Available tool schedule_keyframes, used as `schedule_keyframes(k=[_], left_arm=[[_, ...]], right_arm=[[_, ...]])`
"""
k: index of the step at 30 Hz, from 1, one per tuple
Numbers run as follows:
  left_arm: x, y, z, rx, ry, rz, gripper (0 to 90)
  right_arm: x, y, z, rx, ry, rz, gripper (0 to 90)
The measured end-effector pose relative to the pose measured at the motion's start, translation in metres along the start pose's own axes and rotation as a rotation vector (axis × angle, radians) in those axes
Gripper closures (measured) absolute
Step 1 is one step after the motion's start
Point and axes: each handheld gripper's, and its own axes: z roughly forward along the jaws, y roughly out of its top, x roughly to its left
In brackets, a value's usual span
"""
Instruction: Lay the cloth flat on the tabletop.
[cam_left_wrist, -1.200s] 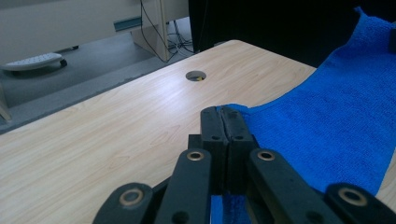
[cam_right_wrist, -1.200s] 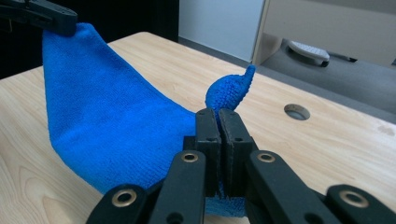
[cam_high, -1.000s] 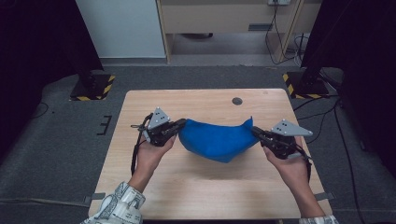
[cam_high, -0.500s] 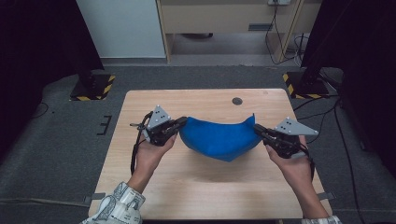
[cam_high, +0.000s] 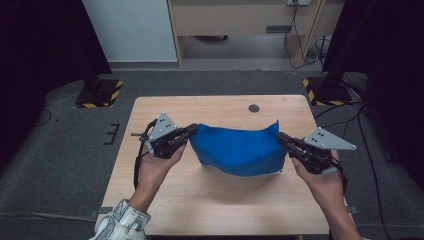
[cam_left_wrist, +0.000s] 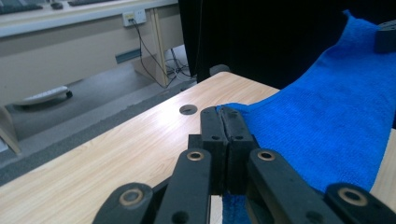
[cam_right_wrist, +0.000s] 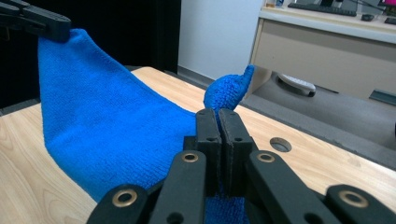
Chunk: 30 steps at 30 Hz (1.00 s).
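Blue cloth (cam_high: 240, 150) hangs slung btwn both grippers over mid desk (cam_high: 210, 210), belly sagging low. Left gripper (cam_high: 189, 132) fingers pinched tight on its left corner, right gripper (cam_high: 281, 140) same on right corner w/ a tuft poking past. Looks like terry microfibre: light, floppy, not slippery or fragile, so corners or hem are best holds. Desk is pale smooth wood w/ a cable hole (cam_high: 254, 108); grey carpet, dark curtains around

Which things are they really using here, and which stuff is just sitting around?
In use:
- blue cloth, held up by two corners
- left gripper, shut on one corner
- right gripper, shut on the other corner

Just there:
- wooden table underneath
- round hole in the table
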Motion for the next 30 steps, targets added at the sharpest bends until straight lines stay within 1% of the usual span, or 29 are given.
schedule_keyframes(k=[3, 6, 9, 11, 13, 15, 17, 19, 20, 22, 23, 25, 26, 30], left_arm=[[-0.006, 0.004, -0.005, -0.001, -0.007, 0.014, 88.9], [-0.010, 0.007, -0.010, 0.001, -0.013, 0.033, 88.9], [-0.012, 0.009, -0.015, -0.006, -0.012, 0.039, 88.9], [-0.015, 0.009, -0.019, -0.014, -0.018, 0.036, 88.9], [-0.017, 0.010, -0.024, -0.018, -0.020, 0.041, 88.9], [-0.019, 0.010, -0.026, -0.014, -0.017, 0.050, 88.9], [-0.017, 0.010, -0.024, -0.002, -0.010, 0.052, 88.9], [-0.012, 0.007, -0.016, 0.020, -0.002, 0.044, 88.9], [-0.008, 0.005, -0.009, 0.034, 0.000, 0.043, 88.9], [-0.001, 0.002, 0.002, 0.056, 0.009, 0.036, 88.9], [0.003, 0.000, 0.009, 0.066, 0.006, 0.028, 88.9], [0.011, -0.006, 0.025, 0.086, 0.013, 0.012, 88.9], [0.014, -0.008, 0.031, 0.094, 0.011, 0.007, 88.8], [0.028, -0.020, 0.060, 0.132, 0.027, -0.023, 88.8]], right_arm=[[0.003, 0.002, -0.004, -0.007, 0.003, -0.002, 87.9], [0.006, 0.004, -0.010, -0.013, 0.005, -0.015, 87.9], [0.010, 0.007, -0.018, -0.029, 0.003, -0.017, 87.9], [0.013, 0.008, -0.023, -0.035, 0.004, -0.018, 87.9], [0.016, 0.009, -0.028, -0.039, 0.003, -0.027, 87.9], [0.020, 0.009, -0.032, -0.042, -0.003, -0.030, 87.9], [0.023, 0.009, -0.033, -0.036, -0.014, -0.044, 87.9], [0.023, 0.007, -0.029, -0.023, -0.026, -0.048, 87.9], [0.022, 0.006, -0.026, -0.018, -0.036, -0.045, 87.9], [0.016, 0.002, -0.016, -0.003, -0.053, -0.030, 87.9], [0.012, 0.000, -0.010, 0.012, -0.058, -0.025, 87.9], [0.003, -0.006, 0.003, 0.043, -0.059, 0.003, 87.9], [-0.003, -0.010, 0.012, 0.064, -0.061, 0.012, 87.9], [-0.021, -0.027, 0.038, 0.111, -0.070, 0.037, 87.9]])
